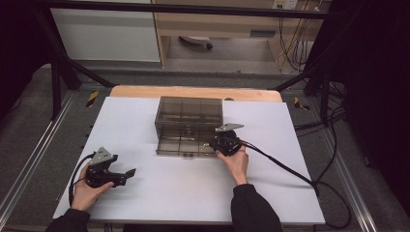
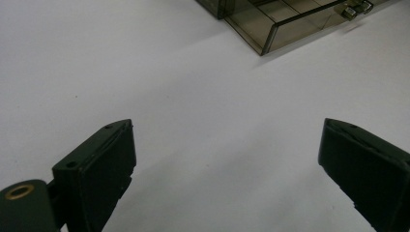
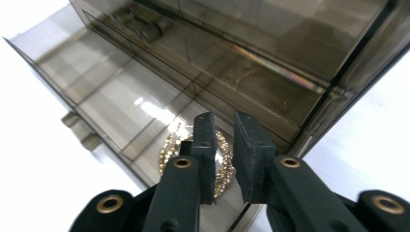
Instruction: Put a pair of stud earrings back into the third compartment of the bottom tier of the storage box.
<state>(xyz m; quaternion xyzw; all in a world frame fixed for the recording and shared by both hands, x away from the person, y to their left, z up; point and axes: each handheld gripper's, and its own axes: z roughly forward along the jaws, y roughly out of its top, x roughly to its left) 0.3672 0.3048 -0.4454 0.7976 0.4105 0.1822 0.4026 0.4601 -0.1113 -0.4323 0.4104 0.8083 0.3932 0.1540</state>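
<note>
Right hand-held gripper [image 3: 224, 133]: narrow gap, holding nothing | left hand-held gripper [image 2: 227, 145]: wide | one bracelet [image 3: 169, 150] | one drawer box [image 1: 188, 118]

wide-apart tool [image 2: 227, 169] near box corner [image 2: 270, 36]

Dim, grainy high view — dark edges; white table sheet [image 1: 145, 125] brightest; glare streaks the smoky box [image 3: 270, 67].

smoky brown see-thru box [image 1: 188, 126] w/ divider grid inside. bracelet [image 3: 170, 147] gold w/ rows of clear sparkly stones. both grippers [image 1: 113, 175] [image 1: 218, 143] black, brass-colour screw holes, grey top plates. table cover [image 1: 145, 193] plain white; sleeves black.
</note>
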